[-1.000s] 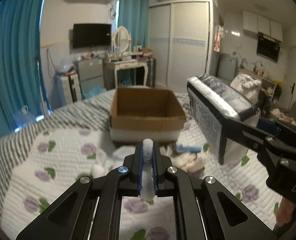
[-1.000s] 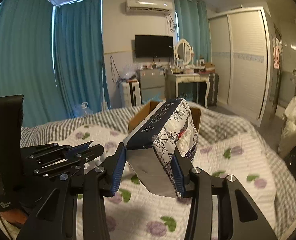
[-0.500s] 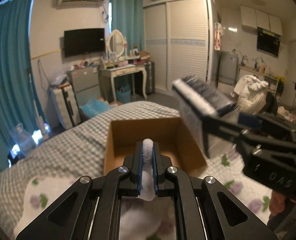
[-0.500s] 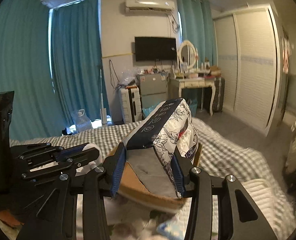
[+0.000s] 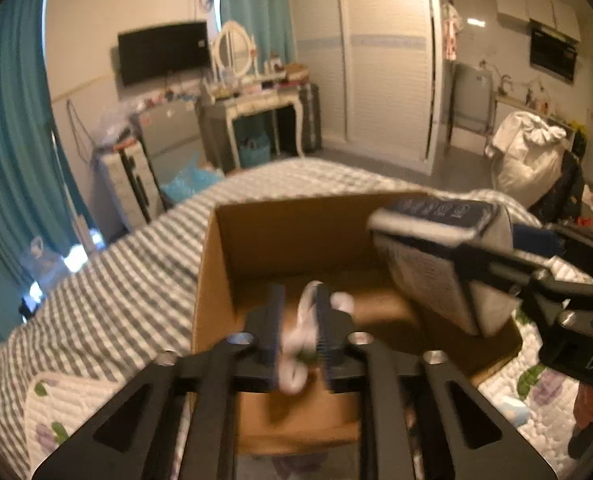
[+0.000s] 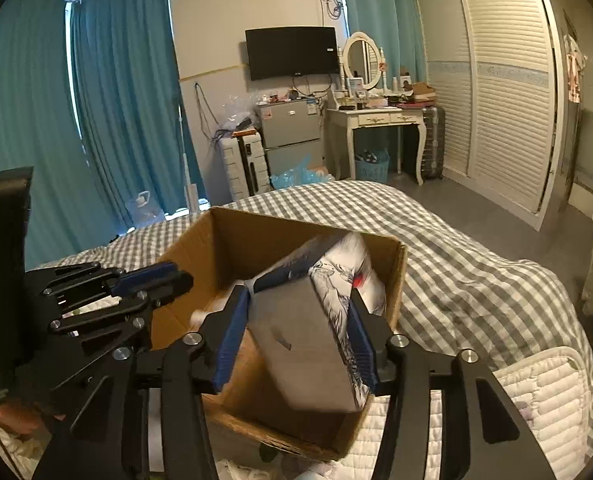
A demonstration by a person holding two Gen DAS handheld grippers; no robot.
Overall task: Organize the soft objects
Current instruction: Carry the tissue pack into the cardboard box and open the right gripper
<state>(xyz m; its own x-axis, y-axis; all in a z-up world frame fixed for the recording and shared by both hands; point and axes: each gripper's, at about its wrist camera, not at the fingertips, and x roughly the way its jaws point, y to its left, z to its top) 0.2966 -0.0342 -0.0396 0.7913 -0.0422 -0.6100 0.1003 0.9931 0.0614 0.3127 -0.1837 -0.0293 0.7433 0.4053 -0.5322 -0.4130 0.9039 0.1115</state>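
An open cardboard box [image 5: 280, 236] [image 6: 232, 240] stands on the bed. My left gripper [image 5: 298, 320] is over the box's near side with its jaws parted a little, and a small white soft item [image 5: 302, 334] hangs blurred between them. It also shows at the left in the right wrist view [image 6: 152, 280]. My right gripper [image 6: 302, 320] is shut on a wrapped tissue pack [image 6: 316, 320] with a floral print and dark end, tilted down into the box's right half. The pack shows in the left wrist view too [image 5: 436, 248].
The bed has a grey checked cover [image 6: 436, 248] and a white quilted pad with purple flowers [image 5: 536, 380]. A small blue-white item [image 5: 510, 408] lies right of the box. A dresser, suitcases and wardrobe stand beyond the bed.
Both grippers have moved forward over the box and dipped. The tissue pack has gone down into the box. The left jaws have parted around the white item.
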